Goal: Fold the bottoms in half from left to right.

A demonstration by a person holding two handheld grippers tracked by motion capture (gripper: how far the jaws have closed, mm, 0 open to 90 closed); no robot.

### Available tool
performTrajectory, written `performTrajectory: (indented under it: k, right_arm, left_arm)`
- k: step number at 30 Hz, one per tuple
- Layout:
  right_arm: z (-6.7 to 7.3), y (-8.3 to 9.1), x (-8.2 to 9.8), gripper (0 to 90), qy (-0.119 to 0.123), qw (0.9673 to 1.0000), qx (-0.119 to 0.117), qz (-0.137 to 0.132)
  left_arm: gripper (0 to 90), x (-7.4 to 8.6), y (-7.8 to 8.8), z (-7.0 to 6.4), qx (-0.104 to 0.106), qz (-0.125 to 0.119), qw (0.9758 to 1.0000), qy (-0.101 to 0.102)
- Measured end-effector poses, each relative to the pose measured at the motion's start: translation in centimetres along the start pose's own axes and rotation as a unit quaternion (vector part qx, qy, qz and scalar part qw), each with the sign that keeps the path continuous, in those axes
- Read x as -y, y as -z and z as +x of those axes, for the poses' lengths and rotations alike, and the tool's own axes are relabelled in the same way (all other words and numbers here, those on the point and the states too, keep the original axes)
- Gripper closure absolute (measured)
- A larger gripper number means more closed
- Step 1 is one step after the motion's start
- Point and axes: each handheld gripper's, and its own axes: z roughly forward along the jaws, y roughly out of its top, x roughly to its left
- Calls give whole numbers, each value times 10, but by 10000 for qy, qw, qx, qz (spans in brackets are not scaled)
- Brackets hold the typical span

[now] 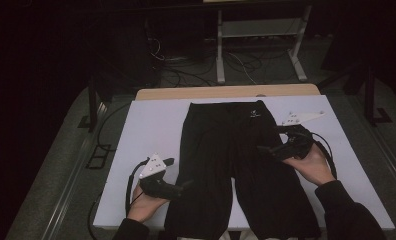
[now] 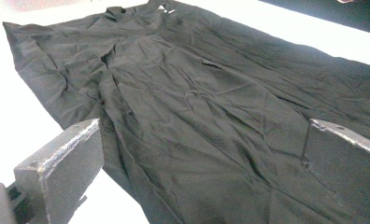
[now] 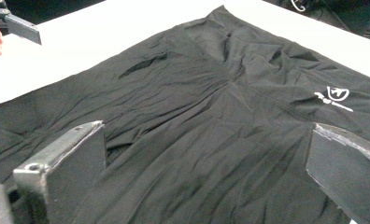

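High view: black trousers (image 1: 236,165) are laid flat along the middle of the white desk (image 1: 151,125), waistband far, legs near. The left tongs (image 1: 186,186) are held at the left leg's edge, the right tongs (image 1: 263,149) over the right thigh.

Left gripper view: jaws are seen apart, nothing gripped.

Right gripper view: jaws likewise apart above the cloth. No fold is judged made; all remains.

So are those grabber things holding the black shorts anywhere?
No. Both the left gripper and right gripper are open over the black fabric shorts, gripping nothing.
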Motion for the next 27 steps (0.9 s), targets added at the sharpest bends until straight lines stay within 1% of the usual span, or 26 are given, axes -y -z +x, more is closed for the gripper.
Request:
performTrajectory:
  k: [5,19,27]
  right_arm:
    - [1,-9,-5,0,44,10000,-13,68]
    - [4,-25,-23,0,132,9999,-67,84]
    - [1,-37,-28,0,79,9999,-87,78]
  left_arm:
    - [0,0,0,0,1,10,10000,6]
    - [0,0,-1,-1,23,29,10000,-9]
    - [0,0,-1,-1,27,22,10000,-7]
